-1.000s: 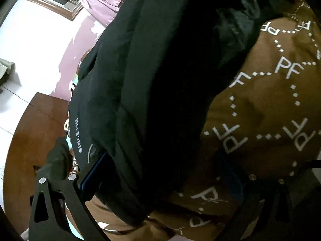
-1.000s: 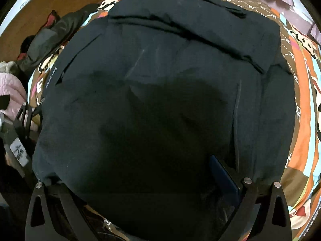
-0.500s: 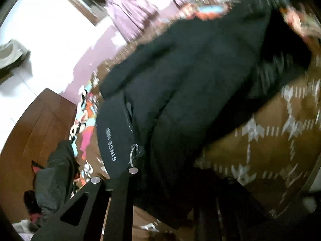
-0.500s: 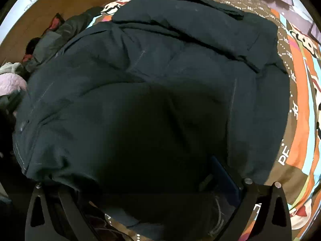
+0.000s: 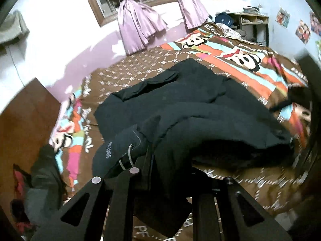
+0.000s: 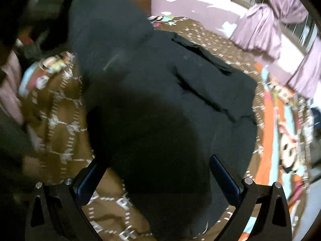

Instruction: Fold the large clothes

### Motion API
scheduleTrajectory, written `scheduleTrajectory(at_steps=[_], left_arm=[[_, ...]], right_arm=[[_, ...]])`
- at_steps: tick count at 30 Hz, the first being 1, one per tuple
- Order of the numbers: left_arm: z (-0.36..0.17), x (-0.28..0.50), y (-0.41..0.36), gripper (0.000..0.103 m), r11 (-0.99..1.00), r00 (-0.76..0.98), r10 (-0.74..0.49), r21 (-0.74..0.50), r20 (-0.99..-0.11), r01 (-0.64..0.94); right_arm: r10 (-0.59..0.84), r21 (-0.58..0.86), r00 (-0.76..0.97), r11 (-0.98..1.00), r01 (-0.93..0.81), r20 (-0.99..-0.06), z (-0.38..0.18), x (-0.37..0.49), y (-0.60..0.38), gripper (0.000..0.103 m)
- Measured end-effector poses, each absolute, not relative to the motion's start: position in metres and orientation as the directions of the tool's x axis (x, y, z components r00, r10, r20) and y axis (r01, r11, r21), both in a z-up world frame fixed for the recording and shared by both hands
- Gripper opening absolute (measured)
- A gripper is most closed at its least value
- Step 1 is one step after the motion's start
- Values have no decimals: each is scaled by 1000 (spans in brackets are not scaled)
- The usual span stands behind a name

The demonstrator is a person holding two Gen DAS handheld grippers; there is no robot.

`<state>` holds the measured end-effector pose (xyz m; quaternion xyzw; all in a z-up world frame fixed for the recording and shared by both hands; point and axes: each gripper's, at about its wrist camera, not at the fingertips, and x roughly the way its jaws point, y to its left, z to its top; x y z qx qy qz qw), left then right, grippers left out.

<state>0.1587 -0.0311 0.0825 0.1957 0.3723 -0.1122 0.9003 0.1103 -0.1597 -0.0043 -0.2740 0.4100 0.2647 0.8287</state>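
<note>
A large black padded jacket (image 5: 190, 108) lies on a brown patterned bedspread (image 5: 124, 72). My left gripper (image 5: 152, 160) is shut on the jacket's near hem, by a cuff with white lettering (image 5: 108, 150), and holds that edge lifted above the bed. In the right wrist view the jacket (image 6: 152, 92) fills the middle, one part raised at the upper left. My right gripper (image 6: 156, 170) is open, its blue-padded fingers (image 6: 224, 176) standing apart on either side of the jacket's near edge.
The bedspread has bright cartoon stripes (image 5: 236, 56) on the far side. Grey and red clothes (image 5: 40, 182) lie at the bed's left edge by a wooden headboard (image 5: 22, 120). Purple curtains (image 5: 138, 20) hang on the far wall. A shelf (image 5: 248, 22) stands beyond the bed.
My left gripper has lifted the jacket's hem up and swung back, bringing the whole bed into view. My right gripper has opened and let go of the jacket, and its view has swung.
</note>
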Motion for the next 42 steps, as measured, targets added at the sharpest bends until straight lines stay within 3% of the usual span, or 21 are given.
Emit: scheduleTrajectory(at_steps=[9, 13, 18, 21, 24, 28, 32, 37, 42], left_arm=[[108, 206, -51, 11, 920, 613, -135, 131, -779, 369], [103, 210, -46, 11, 920, 604, -183, 82, -776, 384], [103, 204, -28, 12, 913, 607, -234, 42, -760, 405], [108, 200, -15, 12, 909, 605, -265, 15, -751, 417], [111, 196, -3, 12, 907, 611, -288, -6, -738, 421], [110, 189, 6, 19, 898, 606, -333, -49, -723, 436], [110, 179, 1, 23, 882, 610, -346, -26, -713, 471], [103, 166, -8, 29, 847, 588, -361, 9, -724, 531], [92, 151, -19, 48, 789, 554, -392, 42, -734, 613]], right_arm=[[-146, -622, 755, 675, -396, -640, -57, 118, -131, 103], [-144, -602, 769, 716, -354, -623, -42, 128, -149, 101], [-26, -520, 769, 751, -406, -638, 1, 136, -168, 99], [57, -455, 775, 781, -427, -629, 39, 141, -177, 89], [140, -348, 766, 829, -437, -627, 80, 154, -190, 60], [236, -197, 673, 843, -501, -701, 97, 173, -186, 26], [256, -158, 639, 841, -517, -726, 100, 174, -180, 17], [285, -98, 619, 854, -510, -732, 104, 179, -183, 14], [297, -42, 584, 867, -496, -756, 107, 213, -185, 14]])
